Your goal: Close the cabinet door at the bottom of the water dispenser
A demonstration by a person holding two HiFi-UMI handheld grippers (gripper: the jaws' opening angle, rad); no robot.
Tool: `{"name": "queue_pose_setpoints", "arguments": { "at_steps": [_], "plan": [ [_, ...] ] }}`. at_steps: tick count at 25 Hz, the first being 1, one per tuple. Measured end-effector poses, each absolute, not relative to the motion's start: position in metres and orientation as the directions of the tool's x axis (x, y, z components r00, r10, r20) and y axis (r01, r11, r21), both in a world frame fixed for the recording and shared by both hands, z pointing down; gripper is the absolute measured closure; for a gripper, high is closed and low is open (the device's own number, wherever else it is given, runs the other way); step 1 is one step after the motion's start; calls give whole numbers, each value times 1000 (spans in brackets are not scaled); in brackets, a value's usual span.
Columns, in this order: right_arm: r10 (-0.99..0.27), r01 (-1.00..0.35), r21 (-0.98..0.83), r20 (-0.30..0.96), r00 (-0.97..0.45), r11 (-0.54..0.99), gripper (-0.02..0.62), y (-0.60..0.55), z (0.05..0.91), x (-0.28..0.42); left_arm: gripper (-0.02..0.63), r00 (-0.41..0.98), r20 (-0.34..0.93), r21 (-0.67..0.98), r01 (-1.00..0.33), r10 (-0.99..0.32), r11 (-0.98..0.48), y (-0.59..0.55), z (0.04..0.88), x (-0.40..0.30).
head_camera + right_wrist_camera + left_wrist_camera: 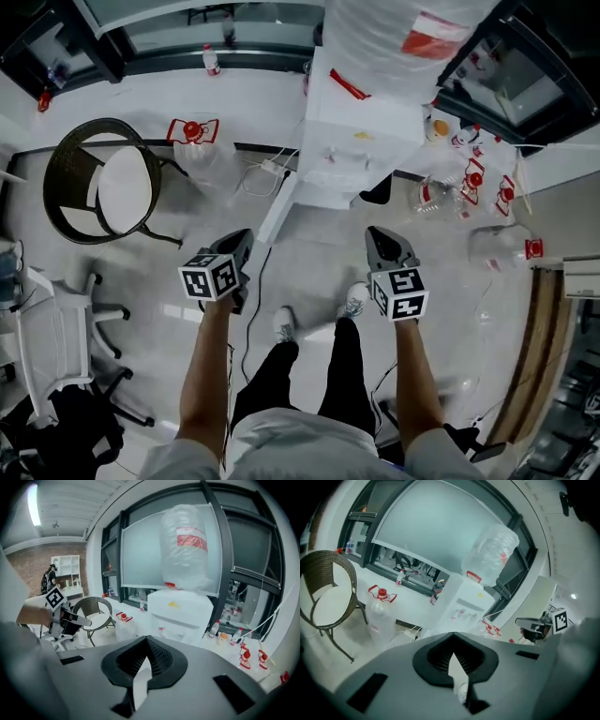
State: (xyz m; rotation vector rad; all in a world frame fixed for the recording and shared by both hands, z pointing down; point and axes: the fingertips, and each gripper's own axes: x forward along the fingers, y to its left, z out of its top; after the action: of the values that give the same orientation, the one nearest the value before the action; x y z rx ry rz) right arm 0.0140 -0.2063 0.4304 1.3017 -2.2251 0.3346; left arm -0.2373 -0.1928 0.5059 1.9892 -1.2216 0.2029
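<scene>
The white water dispenser [345, 155] stands ahead of me against the window wall, with a plastic-wrapped bottle [394, 37] on top. Its bottom cabinet door [278, 208] hangs open, swung out toward me at the dispenser's lower left. My left gripper [242, 238] is held in front of me, short of the door's edge, jaws shut and empty. My right gripper [377, 234] is level with it on the right, also shut and empty. The left gripper view shows the dispenser [461, 604] beyond the closed jaws of that gripper [454, 662]. In the right gripper view the dispenser [180, 613] stands beyond the right gripper [143, 667].
A wicker chair [98, 183] stands at the left, with a white office chair [47, 328] nearer me. Empty water jugs with red caps lie left [192, 141] and right [502, 246] of the dispenser. Cables [262, 178] trail on the floor by the door.
</scene>
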Motion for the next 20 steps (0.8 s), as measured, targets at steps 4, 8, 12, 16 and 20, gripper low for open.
{"name": "queue_pose_setpoints", "arguments": {
  "at_steps": [4, 8, 12, 16, 20],
  "plan": [
    [-685, -855, -6, 596, -419, 518, 568, -218, 515, 6, 586, 472, 596, 483, -857, -650, -180, -201, 596, -251],
    [-633, -849, -75, 633, -446, 523, 568, -222, 599, -2, 562, 493, 641, 476, -857, -588, -200, -204, 677, -250],
    [-591, -846, -134, 660, -464, 515, 568, -219, 674, -14, 489, 524, 684, 427, -852, -508, -303, -198, 752, -244],
    [-561, -842, -158, 680, -471, 516, 567, -216, 727, -19, 462, 523, 724, 407, -850, -449, -333, -193, 811, -240],
    [-533, -841, -164, 707, -465, 515, 568, -209, 762, -14, 434, 503, 760, 387, -859, -413, -335, -189, 856, -241]
  ]
}}
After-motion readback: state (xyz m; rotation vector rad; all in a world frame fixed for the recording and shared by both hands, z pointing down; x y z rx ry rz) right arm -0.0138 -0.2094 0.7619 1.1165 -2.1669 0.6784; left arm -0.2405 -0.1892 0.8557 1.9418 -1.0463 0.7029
